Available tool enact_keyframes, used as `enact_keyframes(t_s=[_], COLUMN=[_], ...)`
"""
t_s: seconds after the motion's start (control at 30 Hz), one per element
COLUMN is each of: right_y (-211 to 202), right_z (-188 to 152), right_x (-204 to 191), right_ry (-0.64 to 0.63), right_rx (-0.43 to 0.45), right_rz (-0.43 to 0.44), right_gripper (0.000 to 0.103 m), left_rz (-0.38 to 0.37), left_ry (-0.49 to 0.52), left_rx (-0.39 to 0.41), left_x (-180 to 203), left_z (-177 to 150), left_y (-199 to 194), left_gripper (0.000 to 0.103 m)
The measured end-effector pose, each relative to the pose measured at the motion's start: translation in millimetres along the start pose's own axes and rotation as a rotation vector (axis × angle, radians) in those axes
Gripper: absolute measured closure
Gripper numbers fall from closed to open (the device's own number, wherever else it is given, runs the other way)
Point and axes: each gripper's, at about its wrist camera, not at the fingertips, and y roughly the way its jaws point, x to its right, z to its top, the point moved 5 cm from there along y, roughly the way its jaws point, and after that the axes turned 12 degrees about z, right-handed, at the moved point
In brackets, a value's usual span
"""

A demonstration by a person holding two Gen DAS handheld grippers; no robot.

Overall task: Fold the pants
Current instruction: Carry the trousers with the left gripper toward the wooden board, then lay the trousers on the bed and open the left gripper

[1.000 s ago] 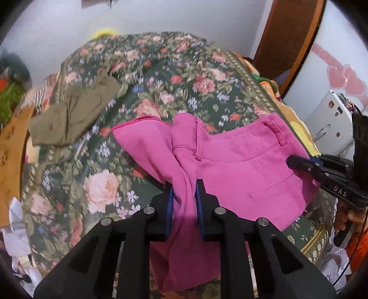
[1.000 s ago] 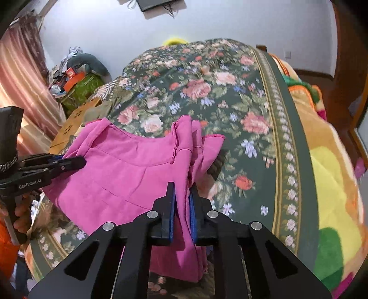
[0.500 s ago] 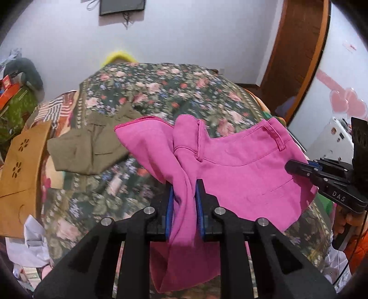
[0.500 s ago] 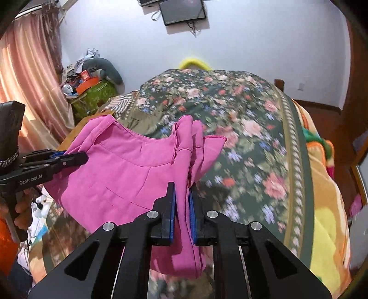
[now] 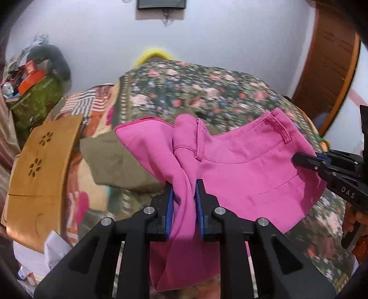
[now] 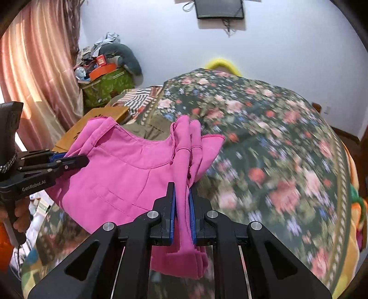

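The pink pants [image 5: 241,170] hang in the air between my two grippers, above the floral bed [image 5: 207,92]. My left gripper [image 5: 184,186] is shut on a bunched edge of the pants, with cloth hanging below the fingers. My right gripper [image 6: 182,188] is shut on the other bunched edge of the pants [image 6: 124,174]. The right gripper also shows in the left wrist view [image 5: 299,158], and the left gripper in the right wrist view [image 6: 80,161], each at the stretched cloth's far side.
An olive garment [image 5: 115,161] lies on the bed [image 6: 276,138] behind the pants. A brown cardboard box [image 5: 39,165] stands at the bed's left side. A green box with clutter [image 6: 105,85], a pink curtain [image 6: 34,69], a wall screen [image 6: 219,9] and a wooden door [image 5: 326,69] surround the bed.
Both grippers have lifted the pants higher and tilted up, so more of the wall shows. The pants have come clear off the bed.
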Motion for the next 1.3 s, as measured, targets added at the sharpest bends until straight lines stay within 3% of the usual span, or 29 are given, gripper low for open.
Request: enact_keyframes(t_s=[0.43, 0.63, 0.77, 0.83, 0.97, 1.23, 1.3], right_y=[107, 148, 170, 172, 165, 128, 113], right_z=[56, 63, 58, 54, 48, 37, 36], right_x=[1, 14, 22, 27, 30, 40, 39], right_ry=[-0.068, -0.091, -0.109, -0.085, -0.071, -0.023, -0.014], right_rx=[-0.039, -0.090, -0.169, -0.182, -0.200, -0.211, -0.204], right_rz=[-0.005, -0.049, -0.069, -0.053, -0.042, -0.050, -0.070], right_gripper=[0.094, 0.094, 0.092, 0.091, 0.086, 0.081, 0.075], left_rz=[0.065, 0.108, 0.131, 0.127, 0.094, 0.176, 0.215], left_ry=[-0.075, -0.027, -0.014, -0.031, -0.092, -0.079, -0.075], left_rx=[-0.014, -0.024, -0.104, -0.154, -0.169, -0.209, -0.221], left_x=[-67, -70, -73, -79, -93, -115, -122], left_z=[38, 49, 38, 27, 17, -4, -9], left_y=[97, 144, 183, 198, 197, 177, 168], left_gripper=[0.085, 0.084, 0.081, 0.078, 0.070, 0.070, 0.070])
